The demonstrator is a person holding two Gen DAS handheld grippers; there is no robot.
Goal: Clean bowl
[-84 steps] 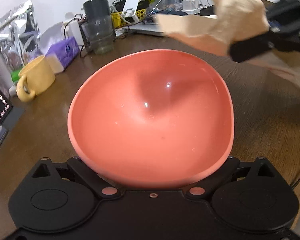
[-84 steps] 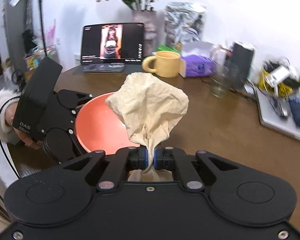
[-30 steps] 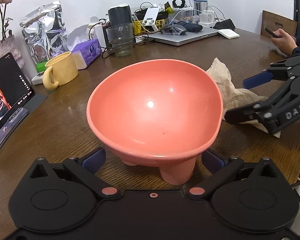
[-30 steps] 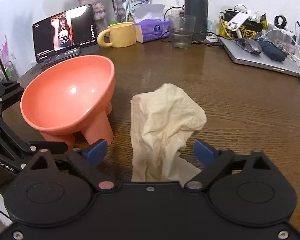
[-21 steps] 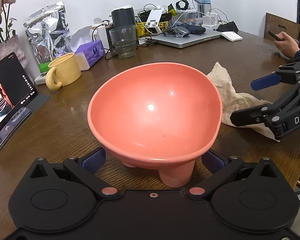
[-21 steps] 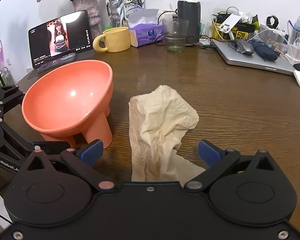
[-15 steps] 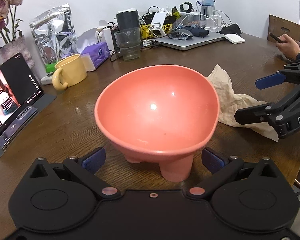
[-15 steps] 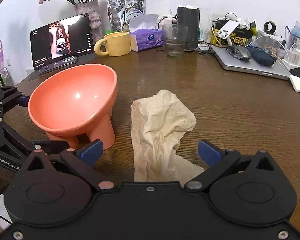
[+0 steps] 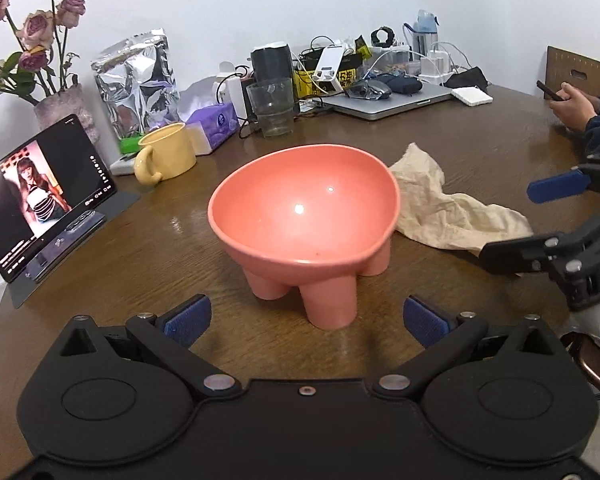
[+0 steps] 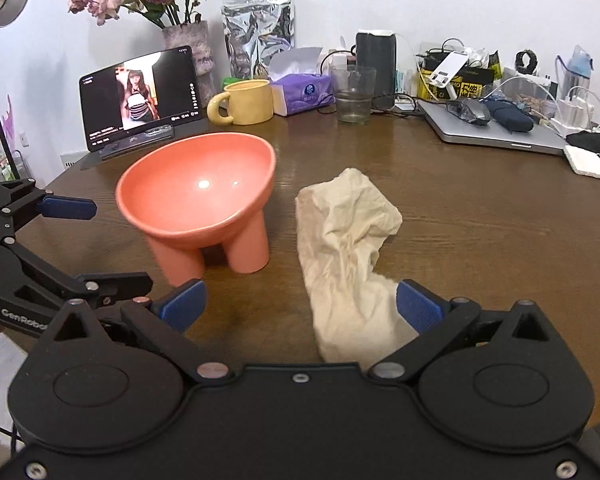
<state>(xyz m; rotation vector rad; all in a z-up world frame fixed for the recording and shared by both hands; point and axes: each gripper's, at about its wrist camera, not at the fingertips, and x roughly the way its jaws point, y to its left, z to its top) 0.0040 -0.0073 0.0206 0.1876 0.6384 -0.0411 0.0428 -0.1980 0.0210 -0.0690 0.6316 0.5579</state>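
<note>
the salmon bowl (image 9: 304, 216) stands upright on stubby legs on the table (image 10: 480, 216), looking rigid, glossy, likely slick and breakable; its rim seems the best hold. just beside it lies the limp cloth (image 10: 344, 248). the left gripper (image 9: 306, 316) and right gripper (image 10: 300, 304) gape, holding nothing.

bowl (image 9: 304, 216): your salmon-pink one, glossy inside, stands upright on its stubby legs on the wood table, rim tilted a bit | cloth (image 10: 346, 248): crumpled beige rag, lying flat on the table just beside the bowl, nothing gripping it, one end trailing toward your right gripper
</note>
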